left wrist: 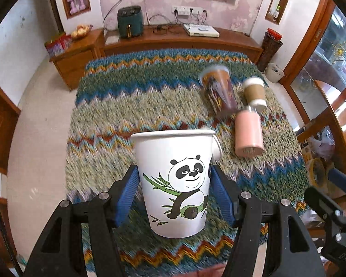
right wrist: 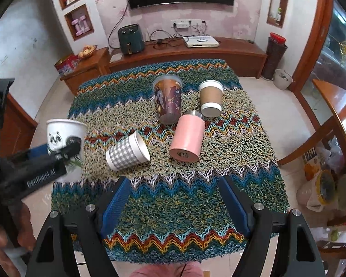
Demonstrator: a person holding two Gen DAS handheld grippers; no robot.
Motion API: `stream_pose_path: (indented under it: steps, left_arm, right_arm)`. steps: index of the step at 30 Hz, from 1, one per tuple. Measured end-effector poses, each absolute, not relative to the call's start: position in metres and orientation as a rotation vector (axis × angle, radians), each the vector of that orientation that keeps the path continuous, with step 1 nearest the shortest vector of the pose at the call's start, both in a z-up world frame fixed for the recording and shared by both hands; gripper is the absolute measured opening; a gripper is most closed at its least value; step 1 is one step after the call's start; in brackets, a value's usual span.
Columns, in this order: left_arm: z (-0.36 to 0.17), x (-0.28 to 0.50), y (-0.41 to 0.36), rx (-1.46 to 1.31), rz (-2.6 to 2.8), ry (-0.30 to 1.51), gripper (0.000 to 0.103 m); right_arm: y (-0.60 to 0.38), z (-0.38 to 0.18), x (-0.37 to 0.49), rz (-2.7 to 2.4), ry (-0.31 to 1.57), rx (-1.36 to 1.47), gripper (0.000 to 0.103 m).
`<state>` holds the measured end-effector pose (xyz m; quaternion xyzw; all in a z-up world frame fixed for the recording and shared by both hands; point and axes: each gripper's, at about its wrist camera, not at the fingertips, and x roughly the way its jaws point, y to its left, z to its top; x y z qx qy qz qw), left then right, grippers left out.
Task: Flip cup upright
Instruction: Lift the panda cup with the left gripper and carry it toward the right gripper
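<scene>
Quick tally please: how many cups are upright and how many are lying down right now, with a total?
Upright: 1, the panda cup, between the left gripper fingers
Lying on the knitted cloth: 4, the gingham cup, pink cup, brown-sleeved cup and dark printed cup
Total: 5 cups
</scene>
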<state>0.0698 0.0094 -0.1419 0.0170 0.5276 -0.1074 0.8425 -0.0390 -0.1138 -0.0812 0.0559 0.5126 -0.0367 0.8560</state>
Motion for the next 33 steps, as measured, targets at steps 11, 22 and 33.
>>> stream_pose_path:
  steps: [11,22,33]
  left_arm:
    - [-0.172,0.022,-0.019,-0.046,-0.287,1.095,0.067]
    - [-0.238,0.005,-0.047,-0.121,-0.34,1.22,0.067]
    - [-0.258,0.002,-0.062,-0.107,-0.356,1.169,0.068]
  right_arm:
    - [-0.135,-0.099,-0.055,-0.068,1.101,0.1,0.08]
    - [-0.167,-0.139,-0.053,-0.048,1.178,0.182,0.08]
    - [-0.169,-0.177,-0.043,0.037,1.23,0.231,0.08]
